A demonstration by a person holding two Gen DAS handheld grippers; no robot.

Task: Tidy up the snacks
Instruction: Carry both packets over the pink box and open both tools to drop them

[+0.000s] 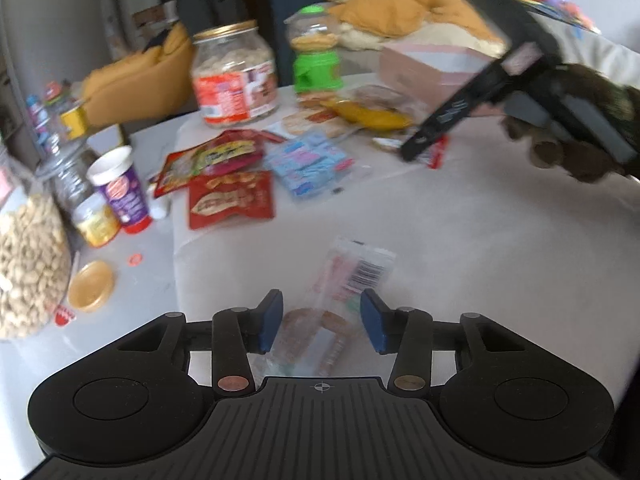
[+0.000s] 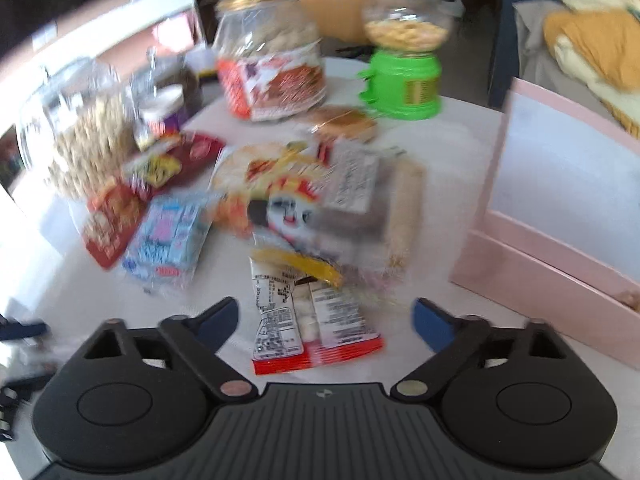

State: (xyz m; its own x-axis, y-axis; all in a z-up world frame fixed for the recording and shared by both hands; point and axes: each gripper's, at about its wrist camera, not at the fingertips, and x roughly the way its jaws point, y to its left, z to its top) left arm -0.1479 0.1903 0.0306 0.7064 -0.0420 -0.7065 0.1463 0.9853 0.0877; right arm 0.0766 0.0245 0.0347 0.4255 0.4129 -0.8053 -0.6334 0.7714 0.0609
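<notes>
Left hand-held gripper [image 1: 322, 320] was held partly open, angled down over a clear cookie packet [image 1: 340, 300] lying flat on the pale tabletop [image 1: 460, 240] near its front edge; the blue pads flanked the wrapper without pressing it, as far as the blur allowed.

Right hand-held gripper [image 2: 324, 320] was seen with jaws apart, nothing gripped, a red-and-white sachet [image 2: 312, 320] between them at the near end of the snack pile. No contact could be confirmed.

Step judged in hand: pick-up of loose packets, probably for the pink box [image 2: 560, 208] at the tabletop's right side.

To be done well: the pads should be lowered to the surface, and the crinkly film closed on at its sealed edge, not over the brittle biscuits.

Materials noted: glossy foil pouches, a clear ribbed jar [image 1: 236, 76] with gold lid, and a green plastic dispenser [image 1: 316, 56] with globe top.
</notes>
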